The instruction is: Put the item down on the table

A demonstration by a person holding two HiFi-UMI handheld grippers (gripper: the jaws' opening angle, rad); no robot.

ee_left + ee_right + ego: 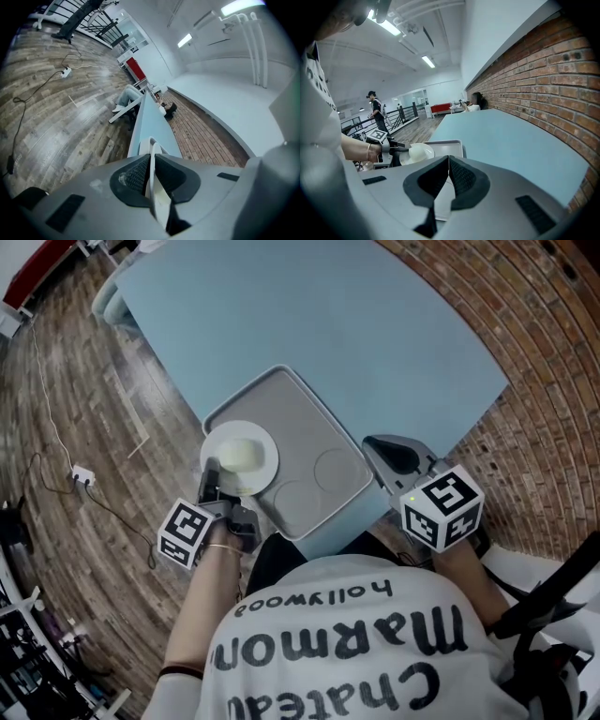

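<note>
I count one grey tray [281, 409], with two round recesses, and one white plate [265, 468] carrying one pale lump [239, 454]. My left tongs [212, 482] pinch the plate's rim at the tray's left corner. My right tongs [377, 457] are clamped on the tray's near edge. I cannot tell whether the tray touches the blue table [356, 324].

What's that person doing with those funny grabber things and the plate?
A person holds a gripper in each hand. The left gripper is clamped on the rim of a round white plate carrying a pale mound, at the left edge of a grey compartment tray at the light blue table's near corner. The right gripper is shut at the tray's near right edge and seems to pinch its rim. The plate is not yet on the table.
</note>
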